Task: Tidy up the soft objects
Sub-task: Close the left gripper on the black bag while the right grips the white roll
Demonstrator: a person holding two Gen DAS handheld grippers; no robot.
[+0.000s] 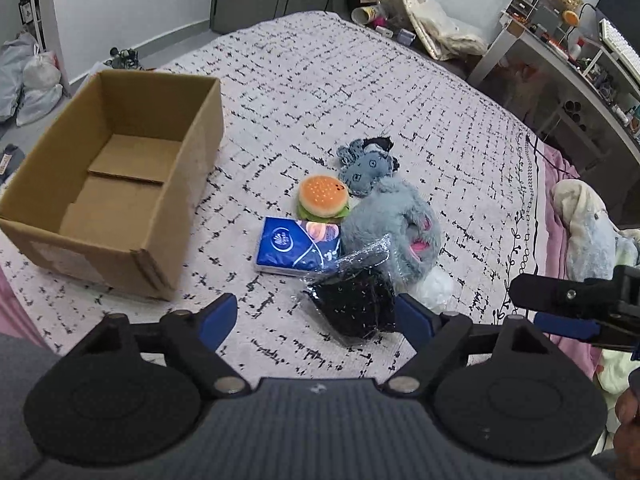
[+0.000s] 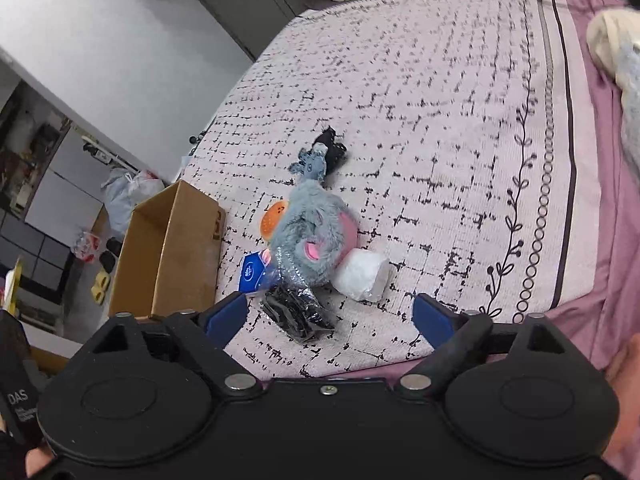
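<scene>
A pile of soft things lies on the patterned bed cover: a plush burger [image 1: 323, 197], a small grey rag doll [image 1: 365, 168], a fluffy grey plush [image 1: 394, 227], a blue tissue pack [image 1: 296, 249], a black item in clear plastic [image 1: 354, 302] and a white wrapped bundle [image 2: 362, 274]. An open, empty cardboard box [image 1: 120, 176] stands to their left. My left gripper [image 1: 316, 318] is open, its fingers either side of the black packet's near end. My right gripper [image 2: 330, 318] is open, just short of the black packet [image 2: 296, 312]; it also shows in the left wrist view [image 1: 560, 304].
The bed cover [image 1: 320, 92] stretches far beyond the pile. A pink sheet and a pale plush [image 1: 588, 224] lie at the right edge. A cluttered desk [image 1: 568, 60] stands at the right, bags [image 1: 32, 76] on the floor left.
</scene>
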